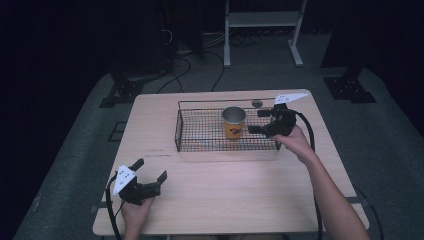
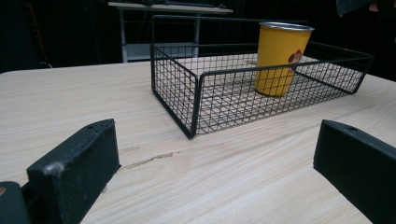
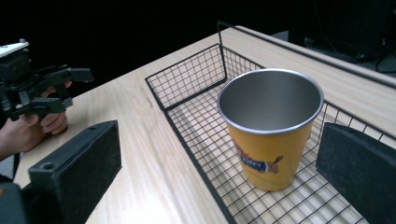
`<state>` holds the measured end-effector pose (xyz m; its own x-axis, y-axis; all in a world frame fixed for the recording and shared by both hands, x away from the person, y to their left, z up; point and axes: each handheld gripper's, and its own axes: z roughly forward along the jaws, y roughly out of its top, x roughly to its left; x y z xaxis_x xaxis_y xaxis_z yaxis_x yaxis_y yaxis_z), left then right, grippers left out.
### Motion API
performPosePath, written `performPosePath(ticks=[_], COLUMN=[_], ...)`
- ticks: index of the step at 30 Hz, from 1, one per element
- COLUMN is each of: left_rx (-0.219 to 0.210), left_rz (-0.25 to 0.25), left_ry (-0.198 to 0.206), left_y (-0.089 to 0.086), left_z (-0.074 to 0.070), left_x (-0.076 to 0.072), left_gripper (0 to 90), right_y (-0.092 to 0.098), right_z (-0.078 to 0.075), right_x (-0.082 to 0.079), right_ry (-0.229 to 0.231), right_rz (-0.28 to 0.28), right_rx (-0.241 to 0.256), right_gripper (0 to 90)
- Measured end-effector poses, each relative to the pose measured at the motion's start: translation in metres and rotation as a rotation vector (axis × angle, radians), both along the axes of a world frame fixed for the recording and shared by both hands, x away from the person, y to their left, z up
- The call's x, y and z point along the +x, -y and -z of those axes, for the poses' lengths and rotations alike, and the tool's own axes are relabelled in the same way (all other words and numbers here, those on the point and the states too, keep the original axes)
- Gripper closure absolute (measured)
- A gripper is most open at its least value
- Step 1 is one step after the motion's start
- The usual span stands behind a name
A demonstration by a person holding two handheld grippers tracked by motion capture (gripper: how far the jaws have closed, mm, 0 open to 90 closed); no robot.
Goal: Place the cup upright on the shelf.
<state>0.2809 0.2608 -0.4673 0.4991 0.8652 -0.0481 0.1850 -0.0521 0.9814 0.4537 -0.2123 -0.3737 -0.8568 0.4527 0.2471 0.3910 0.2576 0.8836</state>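
Lower left of the high view: left claw (image 1: 151,176) resting low over the bare table (image 1: 225,200), jaws wide apart, nothing between them. Centre of the frame: yellow cup (image 1: 234,122) standing upright inside the wire basket (image 1: 200,147), toward its right half. Just right of the cup: right claw (image 1: 259,121) at the basket's right end, jaws spread, close to the cup but apart from it. Either placed and let go, or not yet gripped; hard to tell which.
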Motion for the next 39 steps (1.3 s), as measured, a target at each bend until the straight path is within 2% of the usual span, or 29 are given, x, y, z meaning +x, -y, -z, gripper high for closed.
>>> performPosePath(ticks=[10,12,19,21,27,39], left_rx=[0.000,0.000,0.000,0.002,0.005,0.008], left_rz=[0.000,-0.001,0.001,0.002,0.003,0.004], left_ry=[0.000,0.000,-0.001,-0.001,-0.002,-0.003], left_y=[0.000,0.000,0.000,0.000,0.000,0.001], left_z=[0.000,0.000,0.000,0.000,0.000,0.000], left_x=[0.000,0.000,0.000,0.000,0.000,0.000], left_gripper=[0.0,0.0,0.0,0.0,0.0,0.0], right_y=[0.007,0.008,0.011,0.012,0.014,0.020], right_z=[0.009,0.009,0.017,0.019,0.025,0.029], right_x=[-0.008,-0.010,-0.018,-0.021,-0.026,-0.038], right_ry=[-0.016,-0.003,-0.024,-0.015,-0.035,-0.024], right_rz=[-0.002,0.005,-0.013,-0.009,-0.026,-0.030], right_rx=[-0.007,-0.006,-0.020,-0.013,-0.013,-0.005], right_gripper=[0.0,0.0,0.0,0.0,0.0,0.0])
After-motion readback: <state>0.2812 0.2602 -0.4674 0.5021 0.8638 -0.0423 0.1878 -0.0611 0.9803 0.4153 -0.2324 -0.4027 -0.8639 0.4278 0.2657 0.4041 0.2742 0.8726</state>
